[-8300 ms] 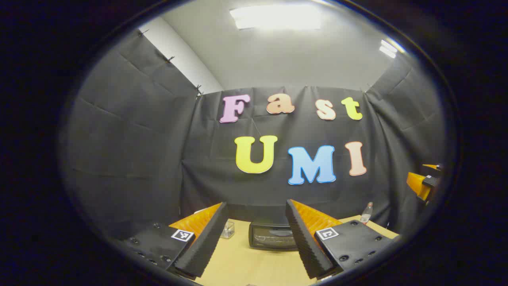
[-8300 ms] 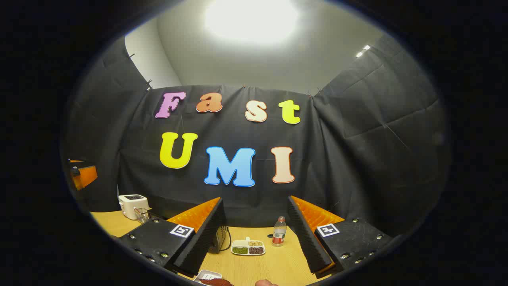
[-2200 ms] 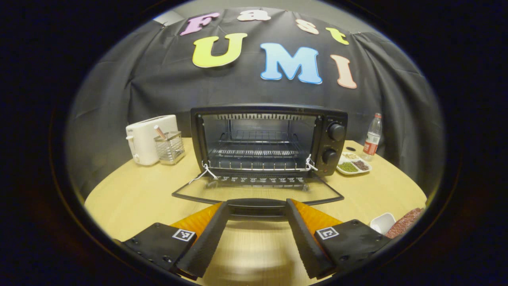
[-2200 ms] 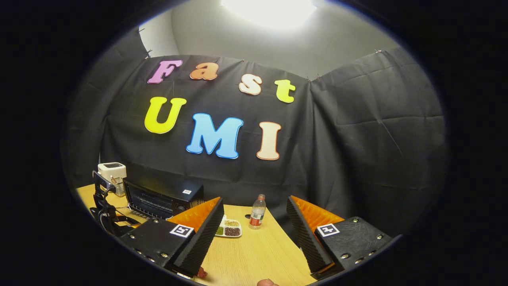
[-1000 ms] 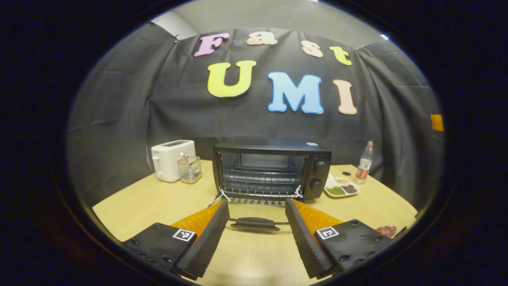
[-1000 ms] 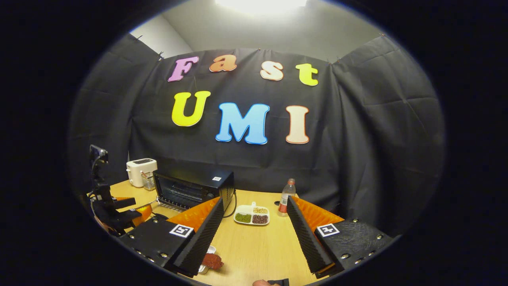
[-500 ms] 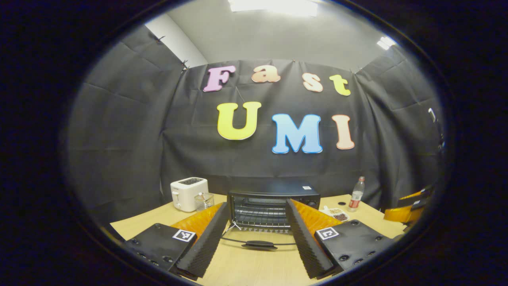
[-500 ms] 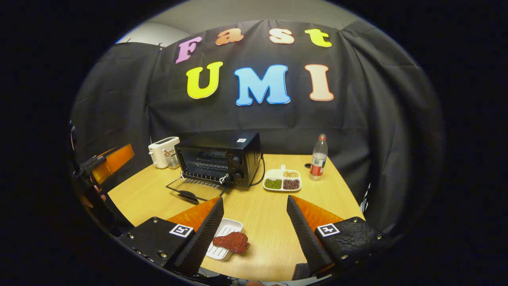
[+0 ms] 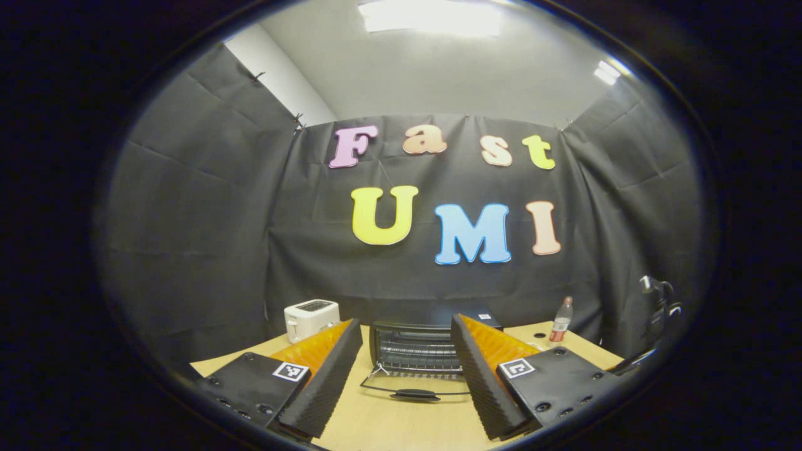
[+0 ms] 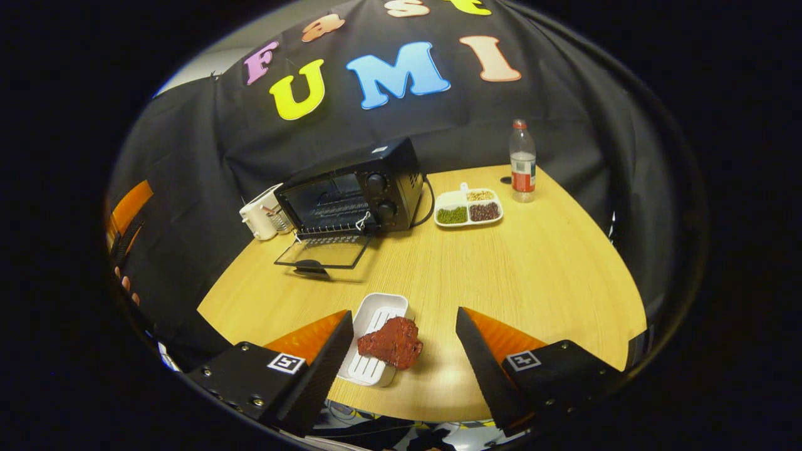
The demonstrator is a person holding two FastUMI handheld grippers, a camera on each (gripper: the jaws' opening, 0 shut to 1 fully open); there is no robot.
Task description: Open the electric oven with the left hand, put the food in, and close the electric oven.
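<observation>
Surface (image 10: 551, 269) carries oven (image 10: 351, 194) at back w/ door (image 10: 326, 250) dropped flat, so cavity's free for loading. Meat (image 10: 391, 341) lies on dish (image 10: 374, 347), well in front of oven. R gripper (image 10: 401, 357) spread wide over meat, prob. lining up grab. L gripper (image 9: 406, 369) spread, empty, facing oven.

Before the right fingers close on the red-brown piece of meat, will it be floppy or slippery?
The lumpy red-brown piece of meat holds a raised shape, so probably fairly stiff. It overhangs the white ridged tray, so a push may slide it off. Its surface looks matte, likely not slippery.
</observation>
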